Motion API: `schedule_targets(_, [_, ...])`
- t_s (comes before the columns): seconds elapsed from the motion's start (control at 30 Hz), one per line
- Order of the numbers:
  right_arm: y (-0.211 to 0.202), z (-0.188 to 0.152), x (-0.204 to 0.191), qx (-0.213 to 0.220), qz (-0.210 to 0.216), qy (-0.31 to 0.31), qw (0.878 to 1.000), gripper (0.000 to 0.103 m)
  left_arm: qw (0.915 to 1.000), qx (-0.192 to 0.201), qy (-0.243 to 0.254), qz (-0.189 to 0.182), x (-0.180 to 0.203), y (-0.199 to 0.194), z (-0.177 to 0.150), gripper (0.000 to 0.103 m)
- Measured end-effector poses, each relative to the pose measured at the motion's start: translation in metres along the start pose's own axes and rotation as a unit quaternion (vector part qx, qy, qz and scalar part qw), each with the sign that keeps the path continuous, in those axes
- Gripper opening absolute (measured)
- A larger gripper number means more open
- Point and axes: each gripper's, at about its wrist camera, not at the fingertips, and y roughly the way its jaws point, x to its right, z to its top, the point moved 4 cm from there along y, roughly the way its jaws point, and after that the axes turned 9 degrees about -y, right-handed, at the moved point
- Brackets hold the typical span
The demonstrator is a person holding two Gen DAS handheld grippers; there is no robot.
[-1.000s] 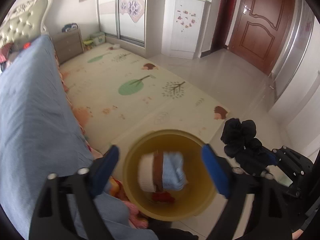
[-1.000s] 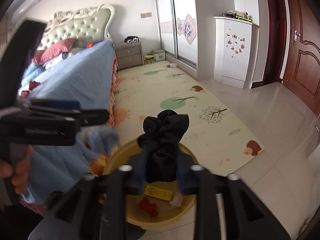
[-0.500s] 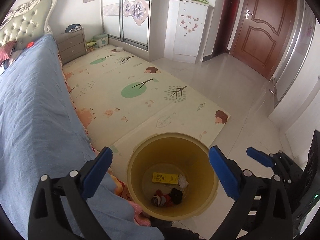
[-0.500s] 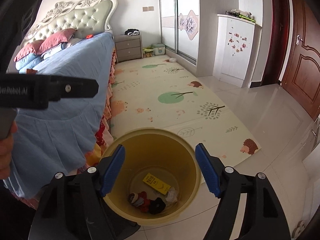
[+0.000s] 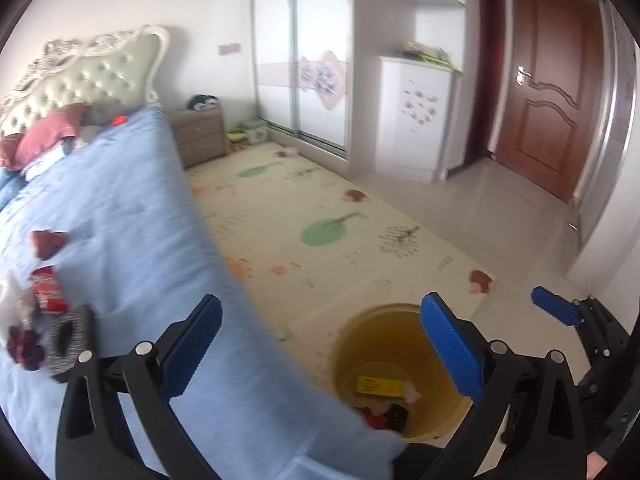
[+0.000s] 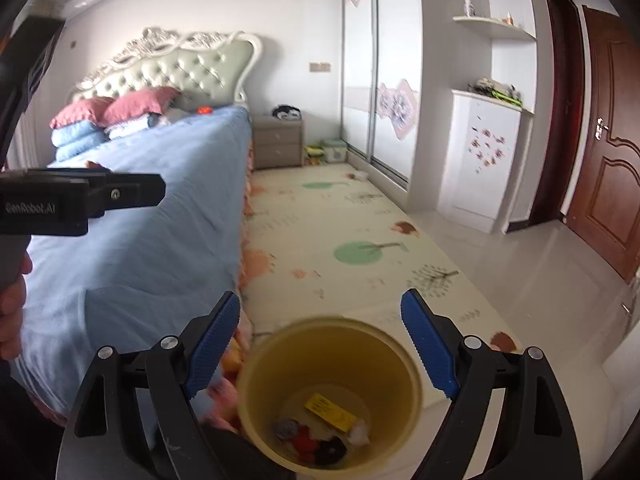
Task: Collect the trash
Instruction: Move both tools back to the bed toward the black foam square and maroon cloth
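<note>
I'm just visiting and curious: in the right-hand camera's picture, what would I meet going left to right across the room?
Pink pillows → blue bed → grey nightstand → yellow trash bin → sliding wardrobe doors → white cabinet with stickers → brown door.

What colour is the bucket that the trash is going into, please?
The bucket is a pale yellow, seen most clearly in the right wrist view.
</note>
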Motion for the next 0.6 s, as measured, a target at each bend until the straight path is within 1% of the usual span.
schedule_targets(0.03, [0.0,0.005,-0.006,0.006,0.003,-0.002,1.0,0.083,0.9999,0.008,-0.004,0.009,-0.011,-0.008,0.001,0.099])
schedule_targets(0.1, [-0.004,0.016,-0.02,0.022,0.012,-0.007,1.0,0.092,0.9993,0.022,-0.013,0.026,-0.031,-0.022,0.002,0.099])
schedule_targets(0.17, [-0.008,0.028,-0.034,0.043,0.026,-0.008,0.999,0.095,0.9982,0.033,-0.025,0.042,-0.052,-0.035,0.004,0.099])
schedule_targets(0.37, [-0.016,0.063,-0.084,0.073,0.061,-0.019,0.995,0.095,0.9932,0.056,-0.069,0.076,-0.117,-0.069,0.006,0.099])
schedule_targets(0.5, [-0.017,0.079,-0.116,0.083,0.087,-0.024,0.992,0.095,0.989,0.065,-0.098,0.089,-0.159,-0.09,-0.002,0.099])
schedule_targets(0.6, [-0.017,0.087,-0.142,0.083,0.097,-0.029,0.991,0.095,0.9861,0.072,-0.114,0.097,-0.184,-0.101,-0.007,0.099])
